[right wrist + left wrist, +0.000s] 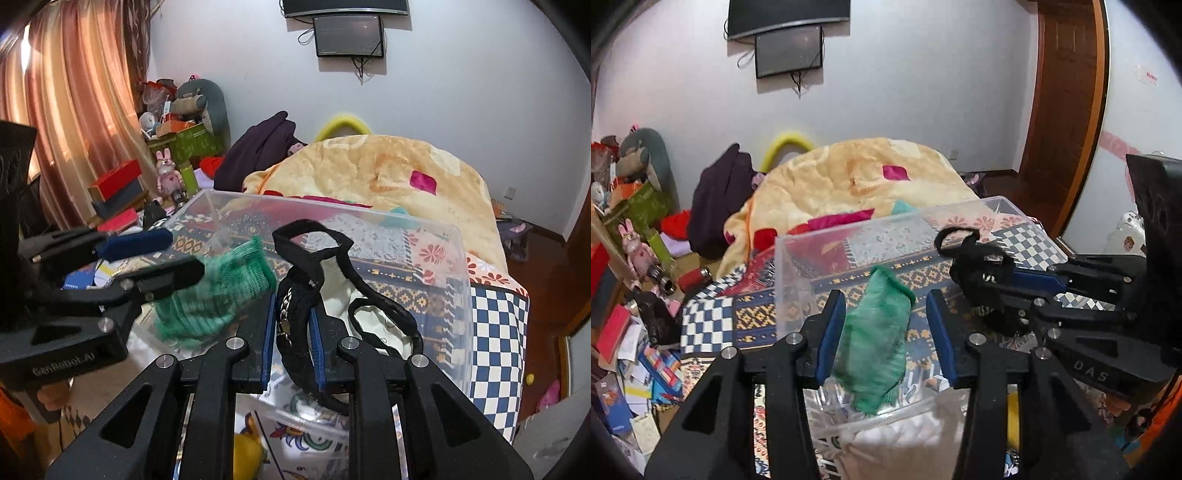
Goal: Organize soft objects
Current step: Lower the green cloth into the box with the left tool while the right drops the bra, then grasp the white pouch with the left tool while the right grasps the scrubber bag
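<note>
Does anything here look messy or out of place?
Yes. The green knitted cloth lies crumpled and slanted in the clear plastic bin, between the open left gripper fingers without being gripped. The black strappy item dangles tangled from the right gripper. Papers and boxes litter the floor.

Against the white wall, a black wall screen [788,51] with loose cables hanging under it, and a brown wooden door [1067,107] off to the right. On the bed, a cream blanket [857,184] heaped over a patchwork bedspread [709,325] of blue-and-white checks, with a dark purple garment [720,206] just beside the heap and a yellow curved cushion [786,144] behind it. To the left, pink striped curtains [66,103], a grey plush toy [199,103], a pink rabbit figure [168,173], a green box [192,144] and scattered papers [635,369] on the floor
</note>
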`<state>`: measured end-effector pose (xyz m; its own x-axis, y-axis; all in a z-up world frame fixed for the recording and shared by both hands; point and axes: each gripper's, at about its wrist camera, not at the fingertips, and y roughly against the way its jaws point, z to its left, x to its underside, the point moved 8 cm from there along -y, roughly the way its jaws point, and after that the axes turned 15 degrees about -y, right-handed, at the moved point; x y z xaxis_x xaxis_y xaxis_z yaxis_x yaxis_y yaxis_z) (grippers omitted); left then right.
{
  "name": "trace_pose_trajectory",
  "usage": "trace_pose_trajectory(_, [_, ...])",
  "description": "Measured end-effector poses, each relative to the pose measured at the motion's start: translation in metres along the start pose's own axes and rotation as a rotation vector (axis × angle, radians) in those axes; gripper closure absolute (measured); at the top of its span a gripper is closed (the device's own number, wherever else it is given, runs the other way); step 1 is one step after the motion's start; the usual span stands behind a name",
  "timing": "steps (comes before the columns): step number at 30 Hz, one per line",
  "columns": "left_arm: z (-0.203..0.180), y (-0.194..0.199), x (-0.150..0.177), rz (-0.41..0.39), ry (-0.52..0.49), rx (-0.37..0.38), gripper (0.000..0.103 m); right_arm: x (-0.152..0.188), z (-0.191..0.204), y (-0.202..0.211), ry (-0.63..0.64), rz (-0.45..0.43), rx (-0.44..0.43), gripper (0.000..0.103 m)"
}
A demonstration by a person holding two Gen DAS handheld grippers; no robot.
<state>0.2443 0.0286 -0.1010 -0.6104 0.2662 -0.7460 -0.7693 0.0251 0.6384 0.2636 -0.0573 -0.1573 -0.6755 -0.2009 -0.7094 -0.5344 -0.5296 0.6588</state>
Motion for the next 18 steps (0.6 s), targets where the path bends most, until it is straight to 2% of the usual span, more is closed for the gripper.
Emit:
trace_pose_trajectory(2, [0.000, 0.008, -0.003, -0.021, -0.003, -0.007, 0.050, 0.000, 0.001, 0.003, 0.005, -0.003, -0.001, 0.083])
trace_pose_trajectory(4, [0.000, 0.018, -0.005, -0.049, -0.008, -0.022, 0.048, -0.001, 0.001, 0.010, 0.001, -0.019, -0.011, 0.076])
trace_pose_trajectory(6, [0.000, 0.031, -0.008, -0.081, -0.018, -0.033, 0.044, -0.004, 0.001, 0.020, -0.004, -0.051, -0.020, 0.063])
trace_pose_trajectory(8, [0.000, 0.043, -0.009, -0.107, -0.019, -0.044, 0.037, -0.007, 0.003, 0.029, -0.009, -0.076, -0.029, 0.056])
trace_pose_trajectory(11, [0.001, 0.063, -0.009, -0.153, -0.022, -0.057, 0.031, -0.010, 0.004, 0.046, -0.015, -0.122, -0.035, 0.046])
trace_pose_trajectory(15, [0.000, 0.082, 0.000, -0.192, -0.021, -0.075, 0.017, -0.008, 0.005, 0.071, -0.012, -0.199, -0.019, 0.024])
trace_pose_trajectory(18, [-0.005, 0.090, 0.012, -0.198, -0.031, -0.093, 0.012, -0.001, 0.002, 0.083, -0.008, -0.236, -0.003, 0.022])
